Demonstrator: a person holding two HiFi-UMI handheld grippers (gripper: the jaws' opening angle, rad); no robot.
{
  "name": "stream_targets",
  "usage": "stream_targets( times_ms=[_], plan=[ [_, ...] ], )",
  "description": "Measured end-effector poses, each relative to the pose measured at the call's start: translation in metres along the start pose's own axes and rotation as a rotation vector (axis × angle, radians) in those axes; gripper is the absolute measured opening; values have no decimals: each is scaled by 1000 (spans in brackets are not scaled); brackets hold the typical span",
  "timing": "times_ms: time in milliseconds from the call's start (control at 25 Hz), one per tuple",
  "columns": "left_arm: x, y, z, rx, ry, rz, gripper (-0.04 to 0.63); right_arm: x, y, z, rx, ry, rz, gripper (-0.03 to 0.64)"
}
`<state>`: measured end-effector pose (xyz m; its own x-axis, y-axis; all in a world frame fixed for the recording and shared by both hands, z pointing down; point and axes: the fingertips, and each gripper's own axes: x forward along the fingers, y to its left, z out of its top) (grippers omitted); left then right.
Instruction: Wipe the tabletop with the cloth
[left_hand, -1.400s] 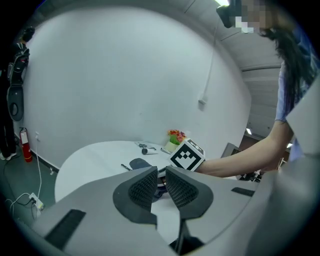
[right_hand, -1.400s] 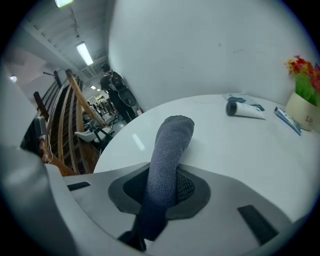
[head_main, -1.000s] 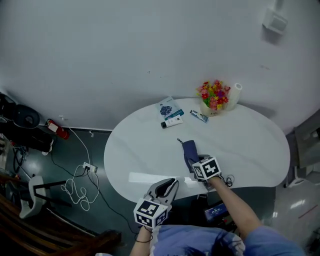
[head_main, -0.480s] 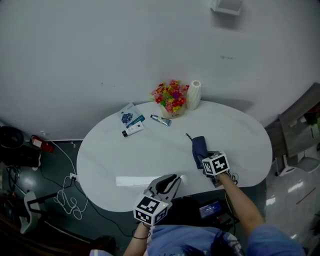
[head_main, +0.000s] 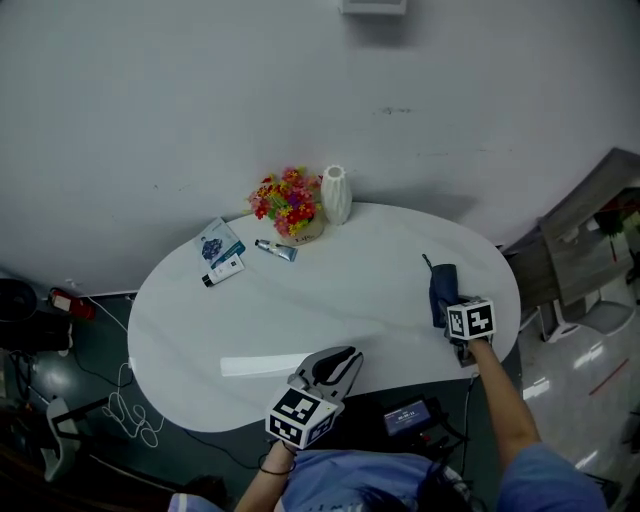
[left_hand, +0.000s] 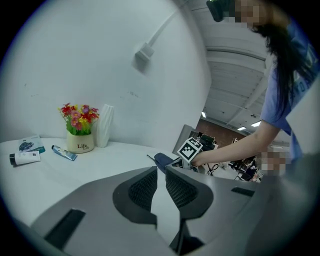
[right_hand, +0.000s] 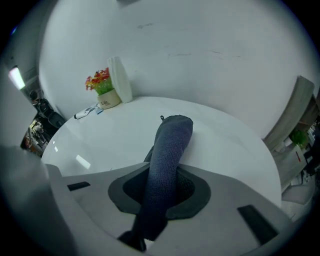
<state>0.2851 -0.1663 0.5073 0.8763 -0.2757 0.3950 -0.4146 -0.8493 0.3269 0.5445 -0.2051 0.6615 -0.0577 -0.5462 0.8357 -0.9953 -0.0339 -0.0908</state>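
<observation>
Flowerpot (left_hand: 80, 142) lettering, seemingly "Life"

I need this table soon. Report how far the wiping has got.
Done: cannot tell; the table shows no marks or wet trail. In hand: the right gripper is shut on the cloth, which lies on the table's right end. The left gripper hangs empty, jaws together, over the front edge. To do: probably the rest, including around the flowerpot at the back.
</observation>
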Motion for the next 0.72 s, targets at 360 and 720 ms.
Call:
stream_targets(
  times_ms=[360,720],
  plan=[
    [20,-17,1,27,40,-22,54,-40,-137,-39,153,6,-188,71],
    [15,-13,-1,26,42,3,54,-62,-194,-64,274,7,-284,71]
  ],
)
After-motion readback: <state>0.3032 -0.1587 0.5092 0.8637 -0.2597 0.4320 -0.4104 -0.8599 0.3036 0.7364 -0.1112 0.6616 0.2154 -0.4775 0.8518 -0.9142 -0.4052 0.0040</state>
